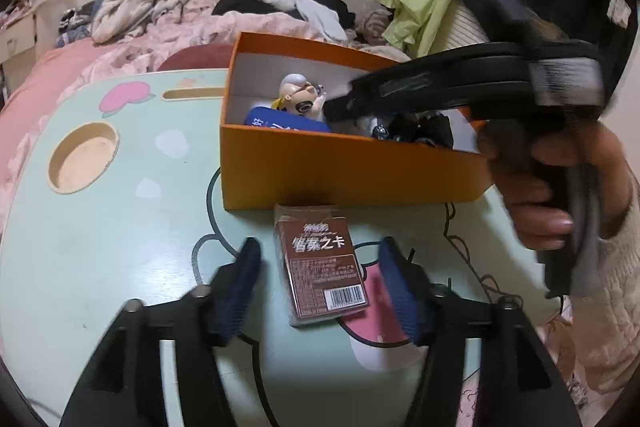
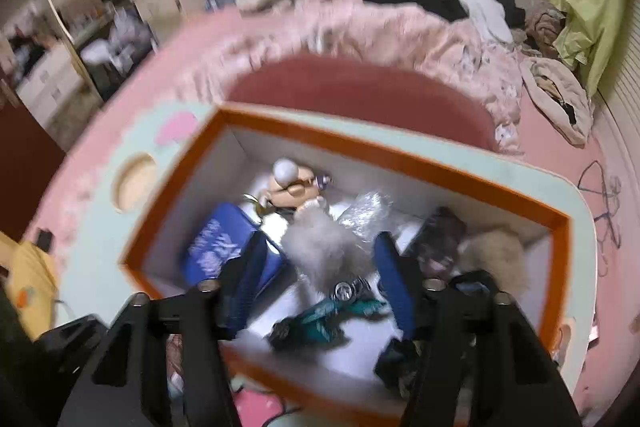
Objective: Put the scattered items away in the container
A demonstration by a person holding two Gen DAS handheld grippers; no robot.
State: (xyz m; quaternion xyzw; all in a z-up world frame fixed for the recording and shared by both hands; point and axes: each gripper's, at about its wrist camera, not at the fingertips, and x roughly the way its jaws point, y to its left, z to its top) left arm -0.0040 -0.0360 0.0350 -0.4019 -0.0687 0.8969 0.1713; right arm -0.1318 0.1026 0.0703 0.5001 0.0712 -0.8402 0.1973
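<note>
A brown card pack (image 1: 320, 263) lies flat on the mint table (image 1: 100, 227), just in front of the orange box (image 1: 340, 171). My left gripper (image 1: 319, 243) is open and straddles the pack, its blue pads clear of both sides. My right gripper (image 2: 320, 239) hangs open over the orange box (image 2: 176, 183); its tip (image 1: 336, 105) reaches over the rim. Below its fingers lies a grey pompom (image 2: 320, 251) with a teal strap (image 2: 320, 323). Also in the box are a figurine (image 2: 292, 183), a blue pack (image 2: 216, 243) and a beige pompom (image 2: 496, 255).
A person's hand (image 1: 532, 195) grips the right tool's handle. The table has a round cup recess (image 1: 84, 157) and a slot (image 1: 192, 93). A thin black cable (image 1: 460, 239) runs along its right side. Behind is a bed with heaped clothes (image 1: 168, 3).
</note>
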